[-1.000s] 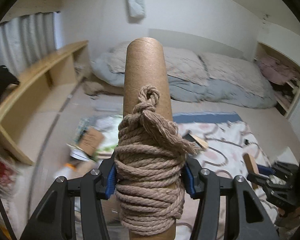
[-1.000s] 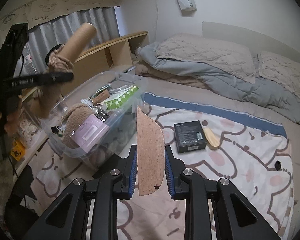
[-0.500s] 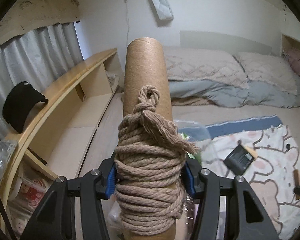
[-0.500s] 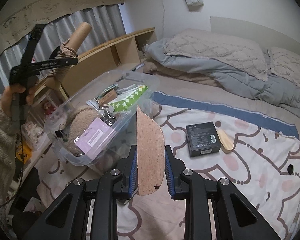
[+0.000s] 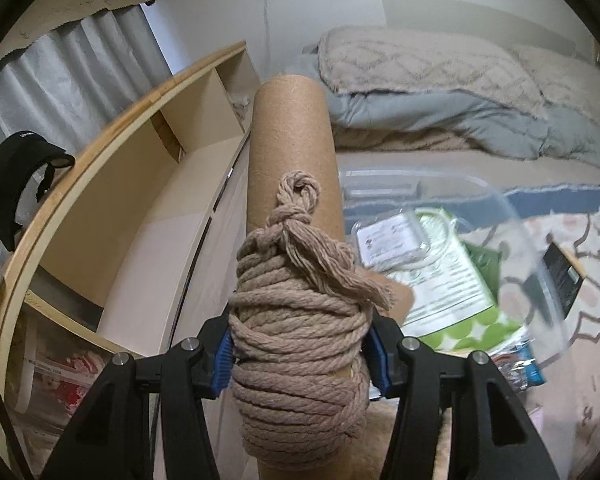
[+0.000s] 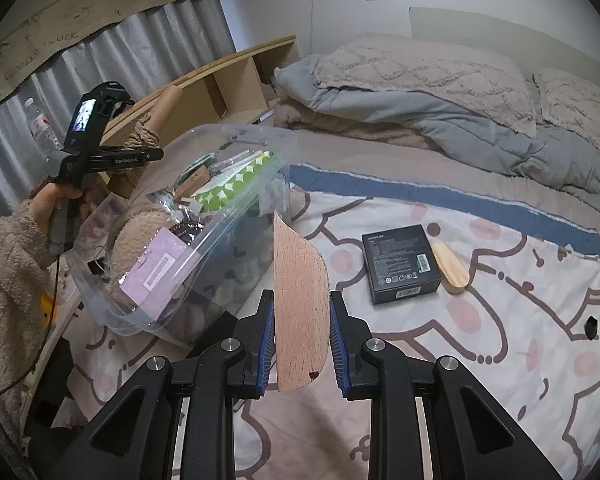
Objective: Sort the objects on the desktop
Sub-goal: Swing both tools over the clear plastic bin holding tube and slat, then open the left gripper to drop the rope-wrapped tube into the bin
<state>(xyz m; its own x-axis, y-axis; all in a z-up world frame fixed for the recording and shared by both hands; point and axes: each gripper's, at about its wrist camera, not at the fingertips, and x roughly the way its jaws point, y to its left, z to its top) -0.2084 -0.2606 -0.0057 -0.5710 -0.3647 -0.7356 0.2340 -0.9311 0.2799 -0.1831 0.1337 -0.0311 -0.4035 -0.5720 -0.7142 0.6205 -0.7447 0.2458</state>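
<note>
Left tongs: the left gripper [image 5: 298, 354] is closed on a cardboard tube wound with rope [image 5: 296, 280]; both blue pads press into the rope coils (the grip is on the rope, not on bare cardboard).
Tube axis: it runs straight out along the fingers, its bare end pointing away from the tongs and slightly upward.
Key relation: the clear plastic bin [image 5: 512, 248] lies ahead and to the right of the left tongs, a little below the tube; seen from the right wrist, the left tongs hang just beside the bin's far left rim, so this hand is the nearer one; my judgement is that the tube needs to go right and down to land inside.
Right tongs: the right gripper [image 6: 302, 338] holds a thin wooden board [image 6: 300, 304] on edge, standing upright between its pads; the bin [image 6: 204, 240] sits ahead and to its left, near but not touching.
Bin contents: a green patterned packet [image 5: 456, 292], a lilac pouch [image 6: 158, 266], something beige and fluffy; already fairly full.
Surface: a bed cover with pink cartoon outlines; ahead and right of the right tongs lie a black box [image 6: 400, 262] and a pale wooden piece [image 6: 450, 266], touching each other.
Room: a bedroom; rumpled grey duvet and pillows beyond; a wooden shelf and grey curtains to the left.
</note>
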